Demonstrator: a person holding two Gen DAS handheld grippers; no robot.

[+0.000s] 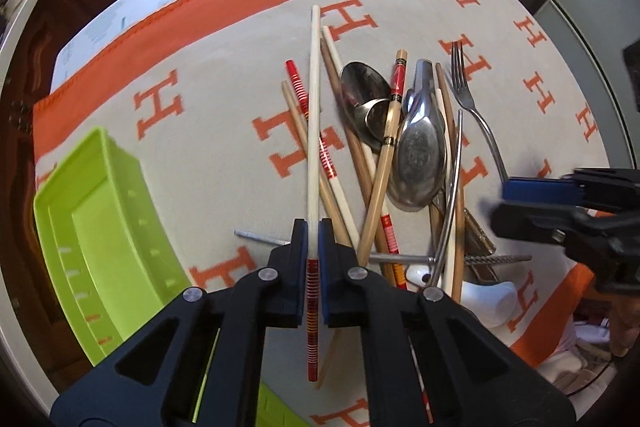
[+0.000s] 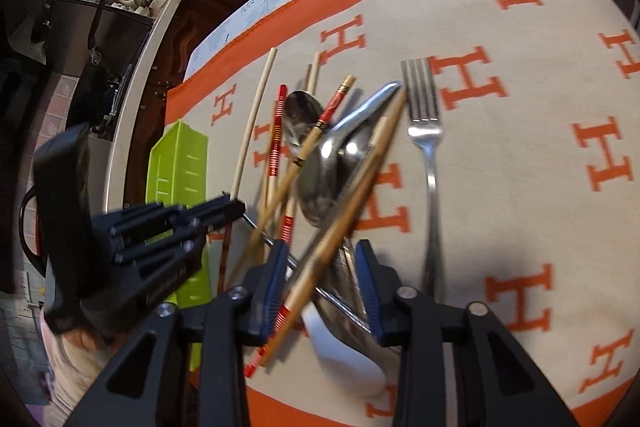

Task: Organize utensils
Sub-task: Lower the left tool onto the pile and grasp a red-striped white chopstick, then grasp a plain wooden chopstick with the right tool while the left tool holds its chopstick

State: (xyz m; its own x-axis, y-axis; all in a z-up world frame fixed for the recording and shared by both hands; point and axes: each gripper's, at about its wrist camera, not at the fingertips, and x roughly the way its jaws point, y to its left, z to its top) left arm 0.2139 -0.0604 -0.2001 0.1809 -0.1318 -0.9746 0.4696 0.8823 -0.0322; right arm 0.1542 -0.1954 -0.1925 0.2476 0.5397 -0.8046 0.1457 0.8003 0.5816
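The left gripper pinches a pale chopstick pointing toward 12 o'clock, the green tray at 9 o'clock, while the right gripper seemingly hovers spread.

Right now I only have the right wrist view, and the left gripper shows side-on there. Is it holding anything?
Observer: Yes. In the left wrist view, the left gripper has its fingers shut on the long cream chopstick, just above its red-striped end.
Operator: Anything in the green tray? Mine is half blocked.
Observer: The part of the green tray that shows there holds nothing.
Operator: Is my right gripper clear of that chopstick?
Observer: Yes. The right gripper is at the far right of the pile, apart from the chopstick, by the handle of the fork.
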